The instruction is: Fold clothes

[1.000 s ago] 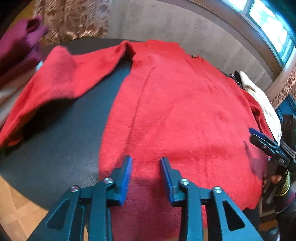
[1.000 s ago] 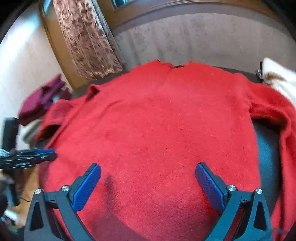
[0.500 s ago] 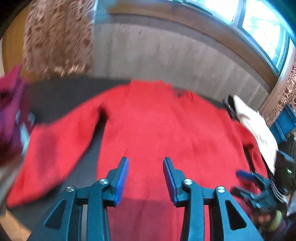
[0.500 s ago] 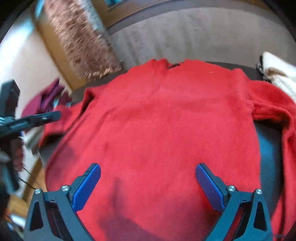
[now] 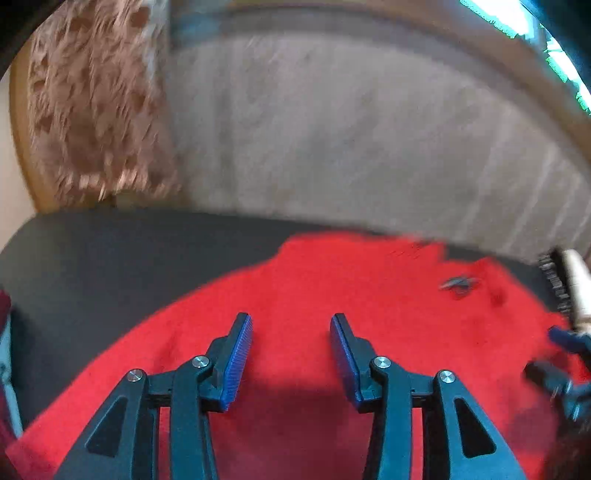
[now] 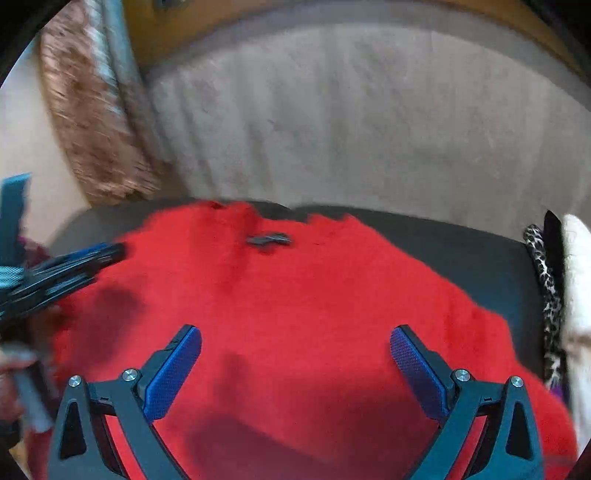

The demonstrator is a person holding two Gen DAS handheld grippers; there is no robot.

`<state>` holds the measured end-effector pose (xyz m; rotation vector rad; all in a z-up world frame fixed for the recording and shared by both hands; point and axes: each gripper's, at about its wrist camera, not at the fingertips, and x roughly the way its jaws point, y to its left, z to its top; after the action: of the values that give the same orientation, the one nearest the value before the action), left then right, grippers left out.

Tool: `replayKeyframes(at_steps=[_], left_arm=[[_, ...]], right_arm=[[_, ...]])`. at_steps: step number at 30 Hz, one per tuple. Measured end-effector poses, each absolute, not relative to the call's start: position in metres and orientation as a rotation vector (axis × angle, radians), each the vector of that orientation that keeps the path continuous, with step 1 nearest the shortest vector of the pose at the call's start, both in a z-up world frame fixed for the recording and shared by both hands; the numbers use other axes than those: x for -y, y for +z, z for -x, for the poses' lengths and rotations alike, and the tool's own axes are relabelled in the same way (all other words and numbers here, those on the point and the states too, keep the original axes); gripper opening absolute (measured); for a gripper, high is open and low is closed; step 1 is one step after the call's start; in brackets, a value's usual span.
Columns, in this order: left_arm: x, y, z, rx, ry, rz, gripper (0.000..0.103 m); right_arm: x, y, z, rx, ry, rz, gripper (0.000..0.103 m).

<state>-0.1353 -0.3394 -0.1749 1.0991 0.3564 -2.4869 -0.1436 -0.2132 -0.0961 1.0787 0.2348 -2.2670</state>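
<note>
Fuzzy red knit sweater [image 6: 314,314] lies flat on the dark round tabletop [image 5: 110,251], unfolded; every fold remains. Its long axis runs hem-to-collar, collar toward the grey wall. Above the sweater: left gripper [image 5: 291,347], fingers just been opening, nothing between; right gripper [image 6: 295,365], fingers spread wide, empty.

Ahead of us we see a grey textured wall [image 6: 369,122] with a wooden ledge [image 5: 424,44] along its top. Up and to our left hangs a brown patterned curtain [image 5: 92,110]; bright window light [image 5: 524,26] shows at upper right.
</note>
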Motion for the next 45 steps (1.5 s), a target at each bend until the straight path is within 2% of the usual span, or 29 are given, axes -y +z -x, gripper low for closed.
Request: replayKeyframes(at_steps=[2, 6, 12, 14, 16, 17, 18, 20, 26, 31, 33, 38, 42, 44, 45], left_arm=[[0.360, -0.180, 0.118, -0.505, -2.496, -1.059, 0.047], [0.396, -0.185, 0.073, -0.536, -2.343, -1.026, 0.047], [0.397, -0.185, 0.052, -0.424, -2.274, -1.071, 0.050], [0.392, -0.179, 0.058, -0.440, -2.261, -1.104, 0.047], [0.389, -0.171, 0.065, -0.627, -2.373, -1.125, 0.046], [0.387, -0.165, 0.071, -0.843, -2.485, -1.116, 0.048], [0.386, -0.161, 0.079, -0.982, -2.548, -1.116, 0.050], [0.376, -0.152, 0.104, -1.133, -2.635, -1.154, 0.054], [0.325, -0.139, 0.198, -1.133, -2.858, -1.447, 0.058], [0.294, -0.169, 0.254, -1.054, -2.788, -1.765, 0.058], [0.294, -0.176, 0.267, -1.034, -2.796, -1.803, 0.058], [0.290, -0.176, 0.290, -1.227, -2.880, -1.875, 0.060], [0.268, -0.175, 0.308, -1.242, -2.925, -1.975, 0.060], [0.266, -0.173, 0.316, -1.181, -2.951, -1.920, 0.060], [0.269, -0.176, 0.321, -1.214, -2.943, -1.889, 0.060]], right_arm=[[0.210, -0.113, 0.152, -0.171, -2.288, -1.153, 0.103], [0.218, -0.109, 0.125, -0.166, -2.245, -1.087, 0.103], [0.217, -0.109, 0.119, -0.093, -2.162, -1.050, 0.103], [0.215, -0.111, 0.122, -0.063, -2.165, -1.056, 0.103], [0.216, -0.111, 0.120, -0.078, -2.171, -1.053, 0.103], [0.213, -0.110, 0.120, -0.056, -2.164, -1.048, 0.103], [0.210, -0.109, 0.120, -0.033, -2.158, -1.043, 0.103], [0.203, -0.109, 0.122, 0.042, -2.134, -1.031, 0.103], [0.204, -0.109, 0.121, 0.061, -2.137, -1.016, 0.103], [0.198, -0.111, 0.123, 0.134, -2.117, -1.001, 0.103], [0.195, -0.112, 0.125, 0.158, -2.111, -0.995, 0.103], [0.191, -0.112, 0.126, 0.203, -2.108, -0.988, 0.103], [0.188, -0.113, 0.128, 0.237, -2.111, -0.984, 0.103], [0.187, -0.113, 0.128, 0.244, -2.115, -0.984, 0.103], [0.187, -0.113, 0.128, 0.246, -2.117, -0.984, 0.103]])
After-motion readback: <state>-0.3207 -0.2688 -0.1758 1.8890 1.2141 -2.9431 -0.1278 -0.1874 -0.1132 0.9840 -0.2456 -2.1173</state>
